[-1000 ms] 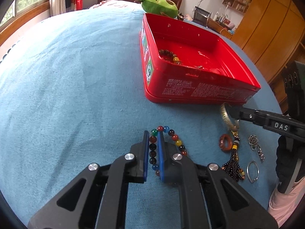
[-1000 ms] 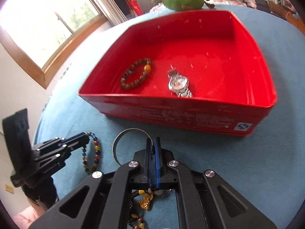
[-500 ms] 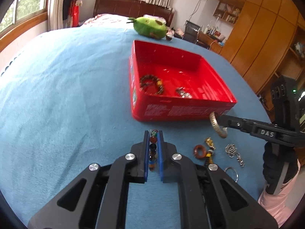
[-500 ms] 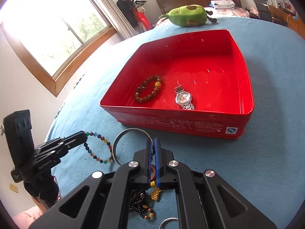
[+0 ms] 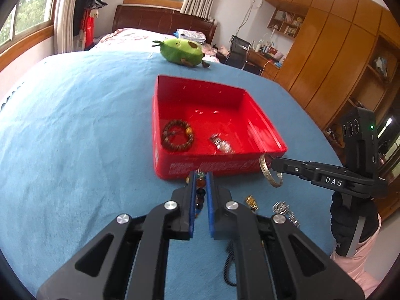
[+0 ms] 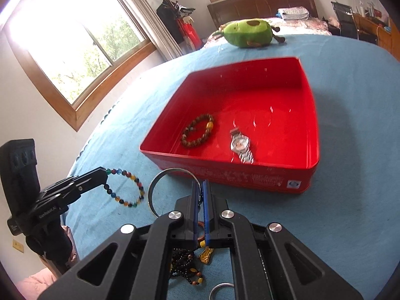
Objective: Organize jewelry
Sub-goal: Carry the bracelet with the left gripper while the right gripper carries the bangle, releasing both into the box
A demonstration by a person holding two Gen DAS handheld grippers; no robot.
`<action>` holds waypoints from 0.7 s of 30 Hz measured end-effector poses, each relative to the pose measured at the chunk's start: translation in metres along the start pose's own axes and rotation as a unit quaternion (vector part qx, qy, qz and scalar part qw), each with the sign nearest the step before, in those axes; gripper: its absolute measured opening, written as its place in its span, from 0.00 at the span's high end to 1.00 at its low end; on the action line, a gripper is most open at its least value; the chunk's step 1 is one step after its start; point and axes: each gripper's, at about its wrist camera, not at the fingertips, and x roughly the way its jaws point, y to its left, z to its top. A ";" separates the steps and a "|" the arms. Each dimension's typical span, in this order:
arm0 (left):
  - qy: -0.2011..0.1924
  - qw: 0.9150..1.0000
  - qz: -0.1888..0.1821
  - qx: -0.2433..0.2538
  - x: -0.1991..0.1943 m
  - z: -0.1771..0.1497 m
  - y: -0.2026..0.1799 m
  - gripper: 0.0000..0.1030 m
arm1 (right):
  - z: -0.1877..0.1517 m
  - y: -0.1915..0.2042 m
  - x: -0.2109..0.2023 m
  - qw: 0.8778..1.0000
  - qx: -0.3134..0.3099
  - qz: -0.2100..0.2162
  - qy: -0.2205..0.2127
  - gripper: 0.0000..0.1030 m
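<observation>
Red tin (image 6: 225, 180) (side print unreadable), "DAS"-marked right tool (image 5: 272, 166) gripping silver bangle (image 5: 268, 172), left tool (image 5: 200, 182) gripping beaded bracelet (image 6: 127, 187).

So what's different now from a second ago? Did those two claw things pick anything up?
Both were already gripping; they have lifted. The left gripper raised the colorful bead bracelet off the blue cloth, and the right gripper raised the silver bangle, both nearing the red tin. The brown bead bracelet and watch inside stayed put.
</observation>
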 end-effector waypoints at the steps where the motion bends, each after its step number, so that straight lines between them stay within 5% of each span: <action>1: -0.003 1.000 -0.001 0.003 -0.001 0.005 -0.003 0.94 | 0.005 0.001 -0.002 1.000 -0.003 -0.005 -0.002 0.97; 12: -0.041 0.999 -0.016 0.012 0.019 0.078 -0.025 0.94 | 0.065 -0.012 0.011 0.999 0.005 -0.051 -0.013 0.97; 21: 0.019 1.000 -0.008 -0.014 0.110 0.102 -0.011 0.94 | 0.091 -0.050 0.068 0.995 0.040 -0.088 0.016 0.97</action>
